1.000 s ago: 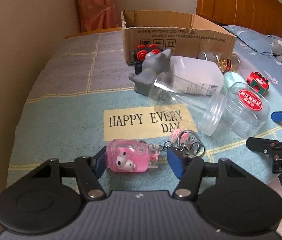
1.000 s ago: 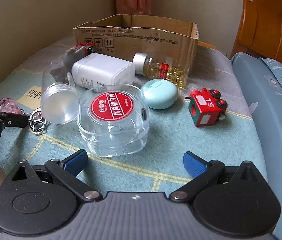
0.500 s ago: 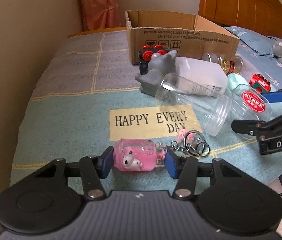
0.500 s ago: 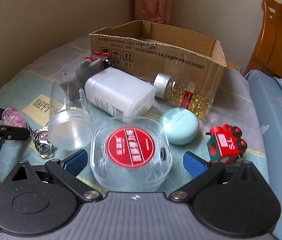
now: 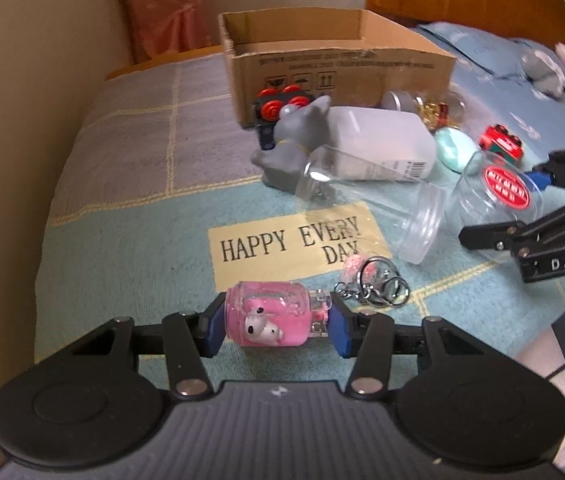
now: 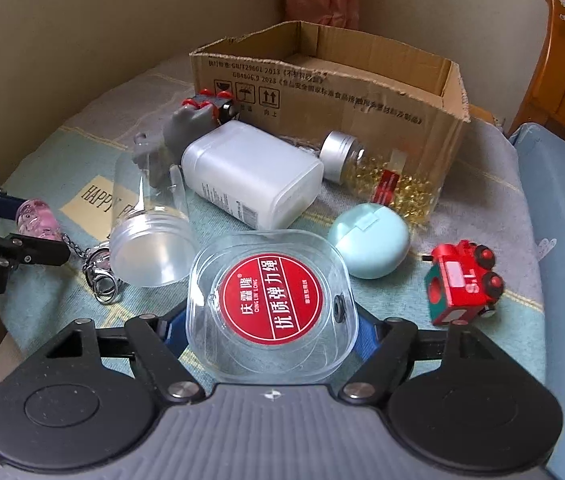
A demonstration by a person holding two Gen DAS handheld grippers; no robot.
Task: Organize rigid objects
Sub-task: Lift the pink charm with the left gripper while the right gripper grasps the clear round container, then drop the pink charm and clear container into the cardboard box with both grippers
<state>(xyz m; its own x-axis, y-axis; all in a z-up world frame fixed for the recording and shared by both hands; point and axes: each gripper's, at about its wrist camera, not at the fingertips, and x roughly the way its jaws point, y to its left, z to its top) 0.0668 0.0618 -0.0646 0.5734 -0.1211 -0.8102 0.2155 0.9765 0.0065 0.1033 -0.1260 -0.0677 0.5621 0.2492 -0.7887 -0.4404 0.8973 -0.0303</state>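
Clamping the pink keychain charm (image 5: 270,320) end to end, my left gripper (image 5: 274,326) has its blue pads tight on both ends while the chain and rings (image 5: 378,288) trail off at 2 o'clock on the bed blanket (image 5: 122,240). My right gripper (image 6: 270,332) sits narrow around the clear round case (image 6: 270,308) with the red label; the pads look to be touching its sides, though the case hides them and I cannot be sure the hold is firm.

I judge the smooth clear case could squirt out of the pads if I lift fast. The dangling rings could snag the clear jar (image 5: 370,204) lying near them at 1 o'clock and drag it along.

At 12 o'clock the cardboard box (image 5: 334,60) stands open, but the grey figurine (image 5: 294,144) and white bottle (image 5: 378,148) crowd its near wall, so I would go over them. From 9 to 11 o'clock in the left view the blanket lies bare, with a wall just beyond its edge.
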